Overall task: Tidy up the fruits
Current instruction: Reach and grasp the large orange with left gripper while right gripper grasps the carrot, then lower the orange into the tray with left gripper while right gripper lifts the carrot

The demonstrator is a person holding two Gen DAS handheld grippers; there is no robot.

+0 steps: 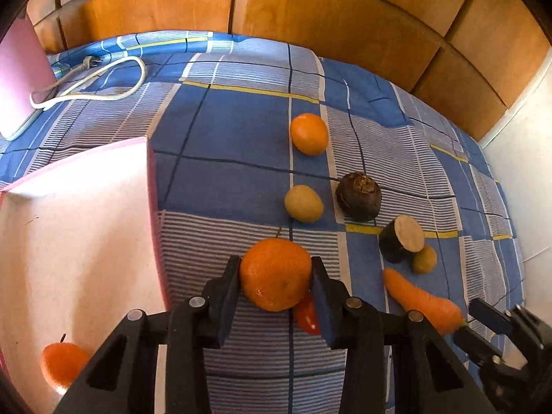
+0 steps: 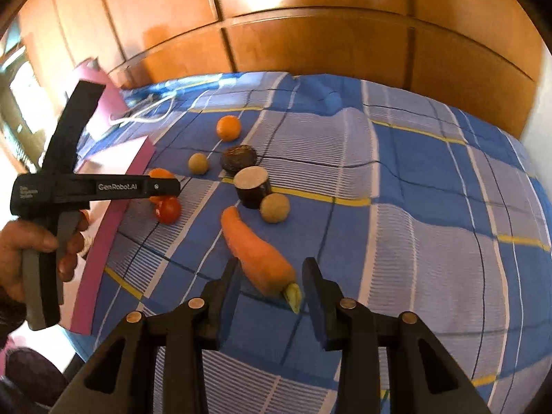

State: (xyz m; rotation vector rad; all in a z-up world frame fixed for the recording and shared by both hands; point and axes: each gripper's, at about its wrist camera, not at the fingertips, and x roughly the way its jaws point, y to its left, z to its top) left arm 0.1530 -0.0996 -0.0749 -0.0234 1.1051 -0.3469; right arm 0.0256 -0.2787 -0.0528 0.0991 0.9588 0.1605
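Note:
My left gripper (image 1: pixel 275 269) is shut on an orange mandarin (image 1: pixel 275 273), held just right of the pink box (image 1: pixel 74 241). One mandarin (image 1: pixel 63 364) lies in the box. A red tomato (image 1: pixel 307 314) sits under the gripper. Another mandarin (image 1: pixel 309 134) lies farther back on the bed. My right gripper (image 2: pixel 270 281) is open, its fingers either side of the thick end of a carrot (image 2: pixel 257 253). The left gripper also shows in the right wrist view (image 2: pixel 165 186), with the held mandarin (image 2: pixel 159 173) mostly hidden behind it.
On the blue checked bedspread (image 1: pixel 224 145) lie two potatoes (image 1: pixel 303 203) (image 1: pixel 425 259), a whole black radish (image 1: pixel 358 196) and a cut half (image 1: pixel 402 238). The box lid (image 1: pixel 19 76) and a white cable (image 1: pixel 100 82) are at the back left. Wooden wardrobe behind.

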